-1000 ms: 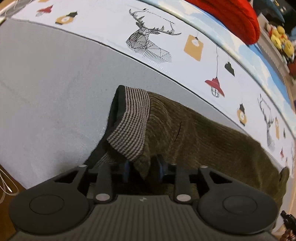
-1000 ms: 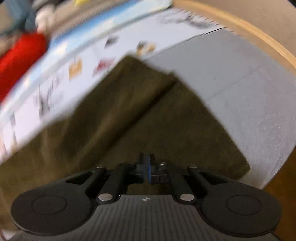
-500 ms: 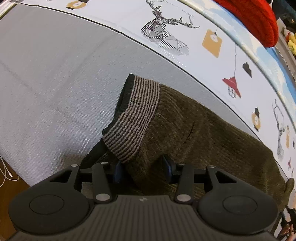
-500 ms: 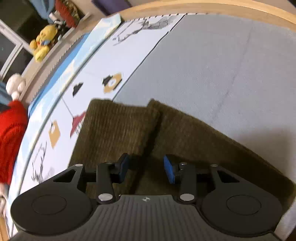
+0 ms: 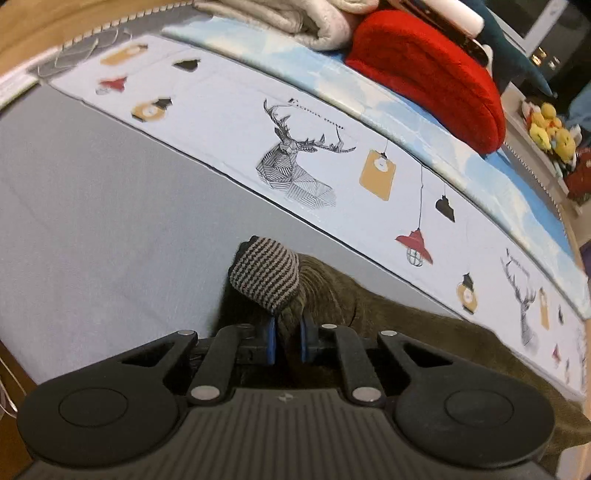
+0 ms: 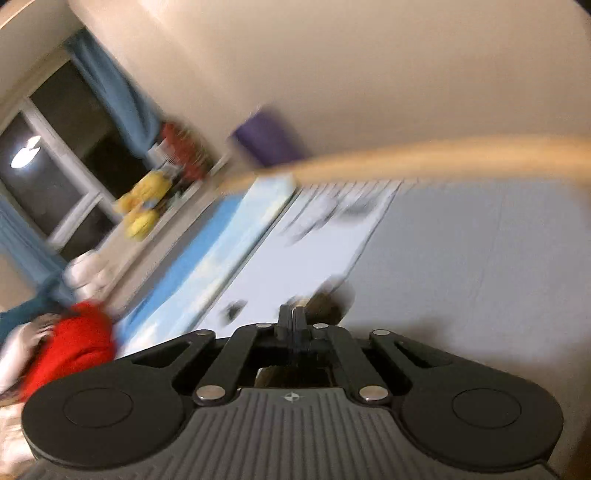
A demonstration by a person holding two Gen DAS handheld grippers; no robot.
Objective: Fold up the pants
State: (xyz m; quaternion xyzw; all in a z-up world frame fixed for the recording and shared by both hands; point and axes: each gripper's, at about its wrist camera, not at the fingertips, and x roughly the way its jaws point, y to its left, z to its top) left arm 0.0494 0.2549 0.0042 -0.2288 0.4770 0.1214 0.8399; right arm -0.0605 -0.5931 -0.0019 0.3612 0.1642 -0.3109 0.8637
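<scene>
Olive-brown corduroy pants (image 5: 406, 325) with a striped waistband (image 5: 266, 277) lie on the grey sheet (image 5: 92, 221). My left gripper (image 5: 287, 341) is shut on the fabric just under the striped waistband, which bunches up above the blue pads (image 5: 270, 339). In the blurred right wrist view my right gripper (image 6: 290, 321) is shut, with a bit of olive fabric (image 6: 325, 306) bunched right at its tips; it looks pinched on the pants, raised above the bed.
A white sheet with deer and lamp prints (image 5: 295, 162) runs behind the pants. A red cushion (image 5: 424, 74) and folded blankets (image 5: 295, 18) lie beyond. Plush toys (image 6: 144, 210) sit on the windowsill. The wooden bed edge (image 6: 443, 155) curves across the right wrist view.
My left gripper closed on the waistband fabric and lifted it. My right gripper closed from open on the pants' edge and swung up, its view now tilted and blurred.
</scene>
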